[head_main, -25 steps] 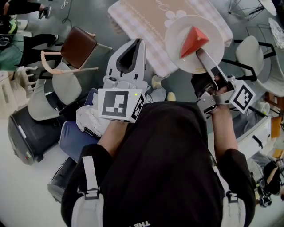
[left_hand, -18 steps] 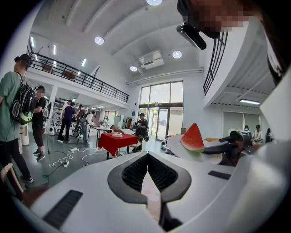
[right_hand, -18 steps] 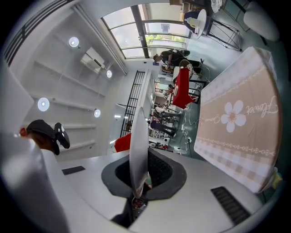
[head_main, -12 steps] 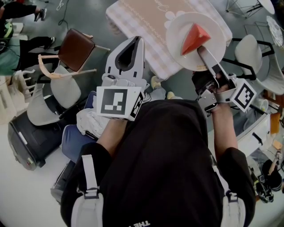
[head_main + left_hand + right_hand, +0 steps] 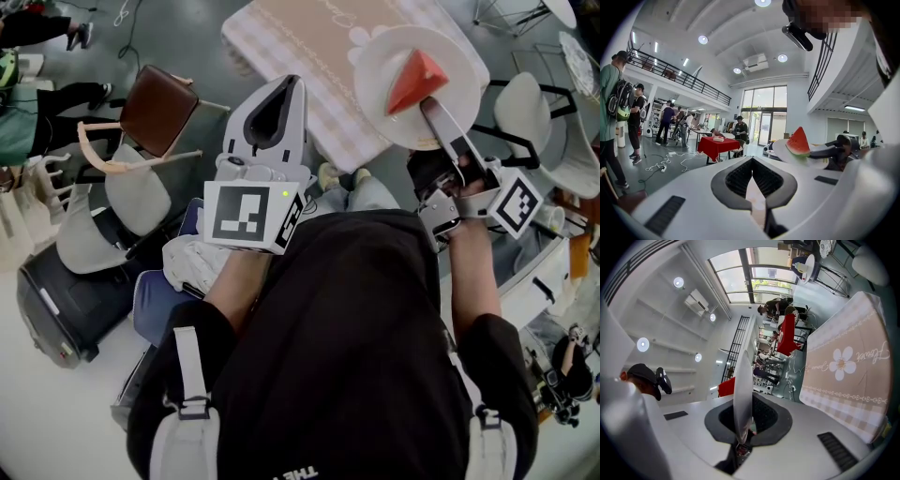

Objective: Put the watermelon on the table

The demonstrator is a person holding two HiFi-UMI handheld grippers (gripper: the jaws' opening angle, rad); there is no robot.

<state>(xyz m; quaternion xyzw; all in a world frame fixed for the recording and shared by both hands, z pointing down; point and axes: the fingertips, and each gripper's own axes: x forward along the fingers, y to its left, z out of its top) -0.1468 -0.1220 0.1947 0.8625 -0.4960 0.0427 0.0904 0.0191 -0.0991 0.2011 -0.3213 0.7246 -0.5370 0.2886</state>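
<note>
A red watermelon wedge (image 5: 413,81) lies on a white plate (image 5: 375,66), held in the air over the near corner of the cloth-covered table (image 5: 309,42). My right gripper (image 5: 431,108) is shut on the plate's near rim. In the right gripper view the plate (image 5: 742,376) stands edge-on between the jaws of the right gripper (image 5: 743,401), with the table (image 5: 848,366) at the right. My left gripper (image 5: 288,84) hovers to the plate's left, shut and empty. The left gripper view shows the left gripper (image 5: 752,161), the wedge (image 5: 798,142) and the plate (image 5: 783,152).
A brown-seated chair (image 5: 159,98) and white chairs (image 5: 94,220) stand at the left, with a black case (image 5: 56,291) below them. More white chairs (image 5: 525,108) are at the right. People stand around a red table (image 5: 715,146) farther off.
Both grippers and the plate with the wedge have edged slightly forward toward the table. The grip on the plate is unchanged.
</note>
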